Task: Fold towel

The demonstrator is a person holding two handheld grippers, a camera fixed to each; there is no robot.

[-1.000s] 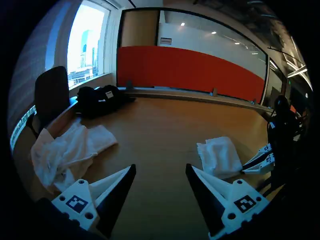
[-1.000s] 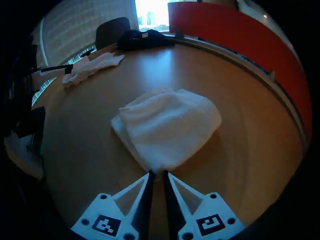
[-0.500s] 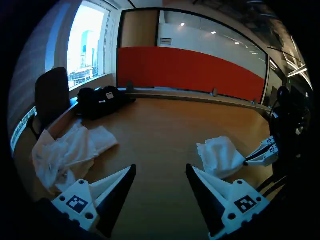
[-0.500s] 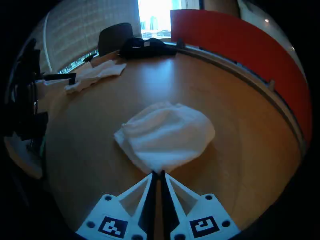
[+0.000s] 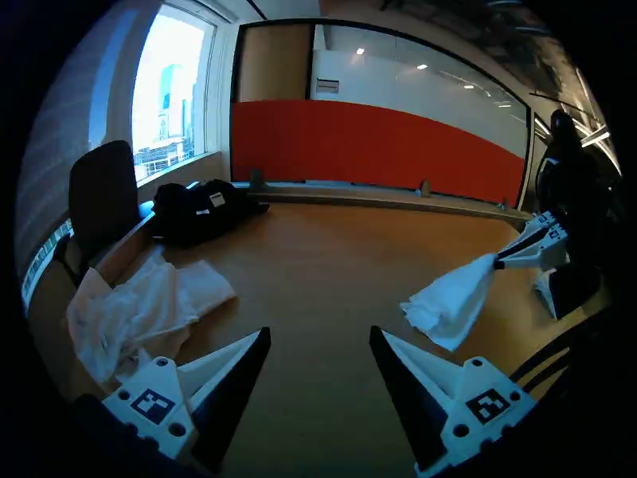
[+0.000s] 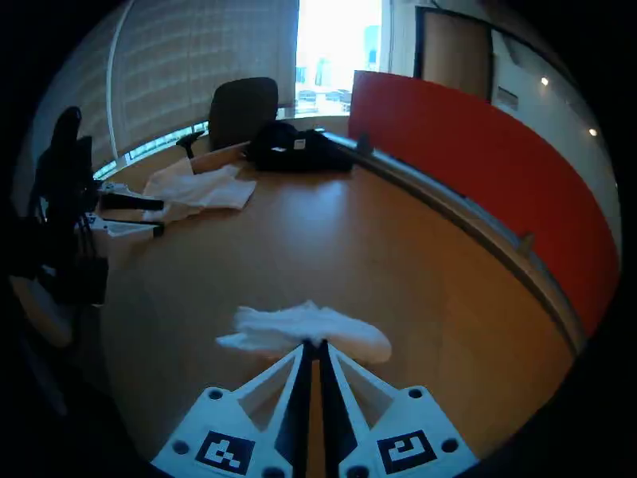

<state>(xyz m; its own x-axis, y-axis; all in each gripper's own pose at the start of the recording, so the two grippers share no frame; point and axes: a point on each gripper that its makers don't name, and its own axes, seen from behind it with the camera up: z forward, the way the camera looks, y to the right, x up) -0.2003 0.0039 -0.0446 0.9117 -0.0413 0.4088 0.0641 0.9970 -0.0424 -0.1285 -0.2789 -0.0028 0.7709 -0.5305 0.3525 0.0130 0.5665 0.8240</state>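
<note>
My right hand-held gripper [image 6: 313, 344] is clamped on one edge of the white towel [image 5: 450, 303], which hangs bunched over the wooden tabletop [image 5: 318, 255], while my left hand-held gripper [image 5: 318, 333] hovers nearby, spread wide and empty.

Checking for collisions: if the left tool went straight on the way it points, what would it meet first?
Probably bare table, passing between the cloth pile and the towel hanging from the right tool; depth is unclear.
</note>
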